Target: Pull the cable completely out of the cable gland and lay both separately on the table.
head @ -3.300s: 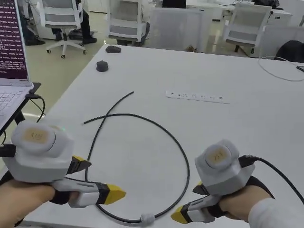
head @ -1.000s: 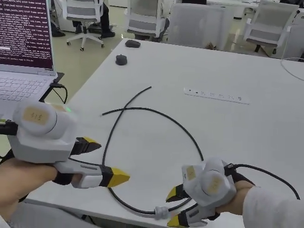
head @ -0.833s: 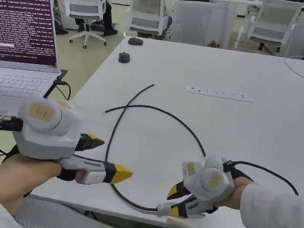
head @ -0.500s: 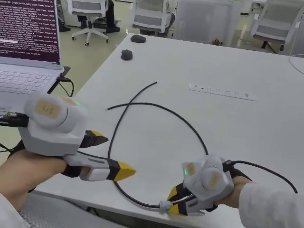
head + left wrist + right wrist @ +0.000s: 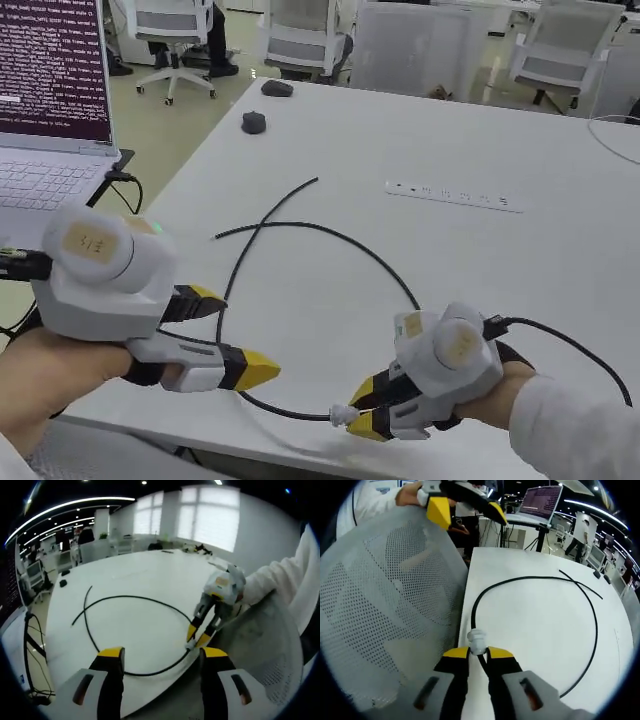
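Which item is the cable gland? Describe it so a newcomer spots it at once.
On the white table, follow the looping black cable to its near-edge end. There, between the tongs of the right gripper, sits the cable gland: a small white fitting, the only pale piece on that dark cable.

One cable (image 5: 330, 231), one cable gland (image 5: 343, 412), two claws (image 5: 250, 333) (image 5: 352, 411), one laptop (image 5: 50, 150), one power strip (image 5: 455, 197).
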The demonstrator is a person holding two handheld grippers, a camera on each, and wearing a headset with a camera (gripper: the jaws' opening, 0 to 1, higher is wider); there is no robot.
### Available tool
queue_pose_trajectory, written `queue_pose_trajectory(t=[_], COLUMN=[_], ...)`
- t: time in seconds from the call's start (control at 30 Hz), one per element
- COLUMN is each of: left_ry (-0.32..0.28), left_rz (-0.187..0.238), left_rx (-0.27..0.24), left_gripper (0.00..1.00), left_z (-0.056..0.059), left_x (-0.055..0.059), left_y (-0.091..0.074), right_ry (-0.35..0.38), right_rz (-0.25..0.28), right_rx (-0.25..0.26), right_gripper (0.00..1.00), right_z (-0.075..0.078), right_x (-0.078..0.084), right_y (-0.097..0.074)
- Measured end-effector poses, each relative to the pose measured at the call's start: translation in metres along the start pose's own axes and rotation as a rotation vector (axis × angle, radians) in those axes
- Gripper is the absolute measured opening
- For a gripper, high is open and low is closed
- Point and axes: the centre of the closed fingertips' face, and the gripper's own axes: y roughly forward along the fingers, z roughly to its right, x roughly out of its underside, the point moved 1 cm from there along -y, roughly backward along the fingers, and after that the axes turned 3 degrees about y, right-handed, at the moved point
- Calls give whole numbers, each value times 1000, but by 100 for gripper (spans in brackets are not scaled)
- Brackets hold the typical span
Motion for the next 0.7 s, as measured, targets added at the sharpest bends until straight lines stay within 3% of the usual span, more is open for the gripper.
queue_pose_trajectory(t=[0.13,0.2,0.33,0.43,0.53,0.7], left_ry=[15,-20,27,46,0,-2], left_rz=[9,23,26,-12,37,98], left_rx=[58,121,157,209,286,341], left_gripper=[60,59,55,51,52,42], left_z=[9,20,28,36,51,61], left_x=[-3,-5,-10,-6,-21,-38], left_y=[8,13,17,23,29,37], right_ry=[13,20,7,-7,-24,-50], right_rz=[43,62,92,123,146,178], right_rx=[37,57,92,118,141,184], right_gripper=[11,11,11,11,11,11], right_z=[3,4,3,2,-4,-10], right_x=[-12,-18,-27,-34,-41,-52], right_y=[-16,-25,-43,-54,-65,-84])
